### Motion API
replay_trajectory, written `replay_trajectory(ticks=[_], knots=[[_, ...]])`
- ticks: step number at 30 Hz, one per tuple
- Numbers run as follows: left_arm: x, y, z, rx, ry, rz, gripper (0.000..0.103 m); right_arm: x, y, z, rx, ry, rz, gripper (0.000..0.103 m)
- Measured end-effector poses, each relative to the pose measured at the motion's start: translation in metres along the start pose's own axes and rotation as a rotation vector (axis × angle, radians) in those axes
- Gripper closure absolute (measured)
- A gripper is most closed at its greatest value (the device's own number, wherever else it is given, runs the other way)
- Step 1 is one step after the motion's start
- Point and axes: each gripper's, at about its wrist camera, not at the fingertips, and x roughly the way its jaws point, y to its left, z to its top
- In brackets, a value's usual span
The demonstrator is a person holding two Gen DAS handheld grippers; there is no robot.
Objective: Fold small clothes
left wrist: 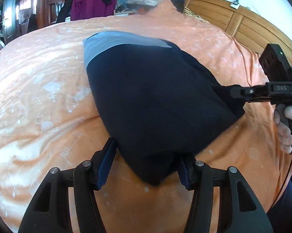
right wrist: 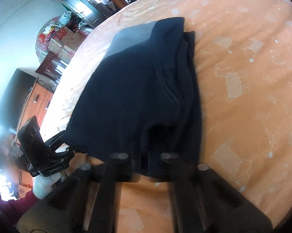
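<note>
On the orange bedspread (left wrist: 49, 77), the navy garment (left wrist: 155, 97) is mid-fold: right gripper (left wrist: 233, 93) clamped on its edge, left gripper (left wrist: 146, 167) spread open; regrasping is judged necessary next.

One dark garment (left wrist: 155, 101), perhaps layered.

Orange bedspread (left wrist: 39, 81), wooden headboard (left wrist: 243, 25), purple jacket (left wrist: 91, 5), cardboard boxes (right wrist: 62, 38)
</note>
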Motion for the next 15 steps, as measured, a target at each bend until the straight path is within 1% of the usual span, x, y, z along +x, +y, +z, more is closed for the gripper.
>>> replay_trajectory(ticks=[1, 2, 3, 4, 5, 6, 7, 8, 10, 12, 13, 14, 15], knots=[[0.001, 0.001, 0.001, 0.011, 0.013, 0.019, 0.048, -0.006, -0.003, -0.003, -0.001, -0.014, -0.024, 0.101], [-0.003, 0.0, 0.001, 0.046, 0.021, 0.055, 0.054, -0.017, -0.014, -0.007, 0.01, -0.038, -0.033, 0.102], [-0.011, -0.002, 0.001, 0.097, 0.021, 0.1, 0.054, -0.021, -0.022, -0.012, 0.025, -0.04, -0.036, 0.103], [-0.017, -0.002, 0.0, 0.135, 0.016, 0.124, 0.051, -0.021, -0.031, -0.015, 0.043, -0.025, -0.043, 0.103], [-0.022, 0.0, -0.001, 0.158, 0.016, 0.121, 0.046, -0.015, -0.044, -0.023, 0.079, -0.001, -0.043, 0.103], [-0.018, 0.006, -0.005, 0.159, 0.038, 0.108, 0.042, -0.01, -0.051, -0.028, 0.103, 0.014, -0.028, 0.103], [-0.006, 0.013, -0.011, 0.155, 0.079, 0.101, 0.04, -0.007, -0.054, -0.031, 0.114, 0.018, -0.011, 0.103], [0.002, 0.017, -0.015, 0.146, 0.097, 0.094, 0.036, -0.009, -0.055, -0.034, 0.116, -0.004, 0.011, 0.103], [0.002, 0.022, -0.014, 0.127, 0.091, 0.077, 0.036, -0.015, -0.057, -0.035, 0.127, -0.025, 0.033, 0.103], [-0.009, 0.016, -0.014, 0.147, 0.063, 0.079, 0.04, -0.02, -0.056, -0.034, 0.124, -0.03, 0.035, 0.102], [-0.013, 0.014, -0.016, 0.148, 0.065, 0.07, 0.042, -0.021, -0.055, -0.033, 0.115, -0.026, 0.032, 0.101], [-0.018, 0.013, -0.018, 0.137, 0.073, 0.06, 0.046, -0.024, -0.052, -0.032, 0.098, -0.028, 0.019, 0.099], [-0.028, 0.013, -0.018, 0.121, 0.068, 0.042, 0.046, -0.026, -0.05, -0.032, 0.089, -0.025, 0.013, 0.099]])
